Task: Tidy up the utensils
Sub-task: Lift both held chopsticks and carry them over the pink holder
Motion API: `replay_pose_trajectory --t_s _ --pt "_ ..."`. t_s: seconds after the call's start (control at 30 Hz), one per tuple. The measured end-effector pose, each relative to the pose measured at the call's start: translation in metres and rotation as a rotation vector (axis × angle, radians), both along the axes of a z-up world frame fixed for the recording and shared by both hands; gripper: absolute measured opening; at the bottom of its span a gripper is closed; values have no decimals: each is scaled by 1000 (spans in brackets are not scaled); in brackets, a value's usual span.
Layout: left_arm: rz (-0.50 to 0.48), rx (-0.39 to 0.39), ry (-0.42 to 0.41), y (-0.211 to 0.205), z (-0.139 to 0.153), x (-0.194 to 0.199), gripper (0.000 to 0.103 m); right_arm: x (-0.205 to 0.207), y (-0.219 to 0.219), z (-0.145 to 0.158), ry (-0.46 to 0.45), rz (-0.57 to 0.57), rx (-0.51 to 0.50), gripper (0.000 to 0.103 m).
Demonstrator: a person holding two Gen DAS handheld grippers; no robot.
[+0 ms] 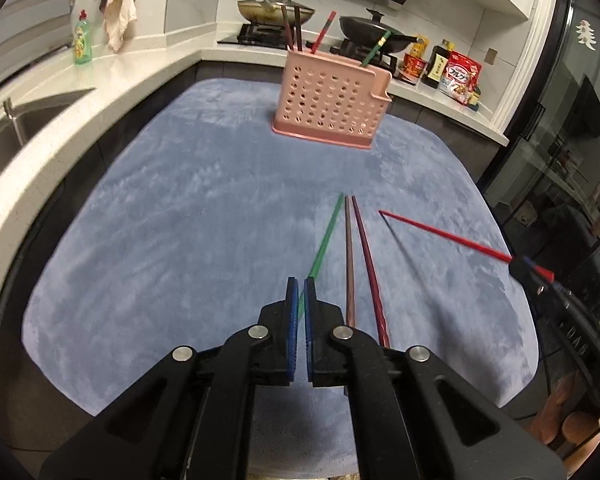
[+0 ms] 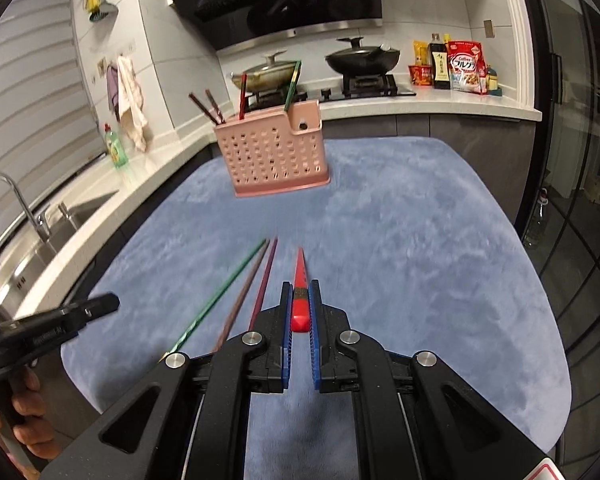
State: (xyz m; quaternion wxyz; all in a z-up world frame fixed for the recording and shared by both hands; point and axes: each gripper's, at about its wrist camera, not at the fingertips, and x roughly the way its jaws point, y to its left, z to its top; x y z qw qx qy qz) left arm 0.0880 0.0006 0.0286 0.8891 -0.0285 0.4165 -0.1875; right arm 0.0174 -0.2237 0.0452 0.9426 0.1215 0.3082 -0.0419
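Observation:
My left gripper [image 1: 301, 284] is shut on the near end of a green chopstick [image 1: 324, 248], which points forward over the blue cloth [image 1: 180, 220]. Beside it on the cloth lie a brown chopstick [image 1: 349, 256] and a maroon chopstick [image 1: 366, 256]. My right gripper [image 2: 300, 286] is shut on a red chopstick [image 2: 300, 276]. In the left wrist view this red chopstick [image 1: 440, 236] hangs above the cloth with a shadow under it. A pink perforated holder [image 1: 332, 108] stands at the far side with several chopsticks upright in it.
A white counter wraps around the table, with a sink [image 1: 28, 120] and a green soap bottle [image 1: 82, 40] at the left. Behind the holder are a stove with two pans [image 1: 276, 10] and food packets [image 1: 460, 74]. A glass door [image 2: 580, 200] lies to the right.

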Motion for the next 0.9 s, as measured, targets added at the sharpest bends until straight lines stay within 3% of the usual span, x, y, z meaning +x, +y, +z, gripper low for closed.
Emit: replay_pose_trajectory --t_s 0.17,0.23,0.47,0.53,0.63,0.9 --pt "-64 32 55 -6 -37 -4 27 -3 0 -6 17 -3 12 7" --pt "-48 61 65 -8 -51 -4 30 -4 -1 -8 22 -3 19 7" --pt "-33 60 107 -3 -74 3 29 -5 -1 -9 22 -6 18 7" --pt "-29 63 104 -3 -74 2 26 -5 -1 -9 24 -7 20 7" --pt "-20 78 95 -4 -76 2 14 -4 -1 -11 31 -8 21 7" --pt "-32 46 99 -2 -63 0 9 -5 -1 -7 28 -6 11 7"
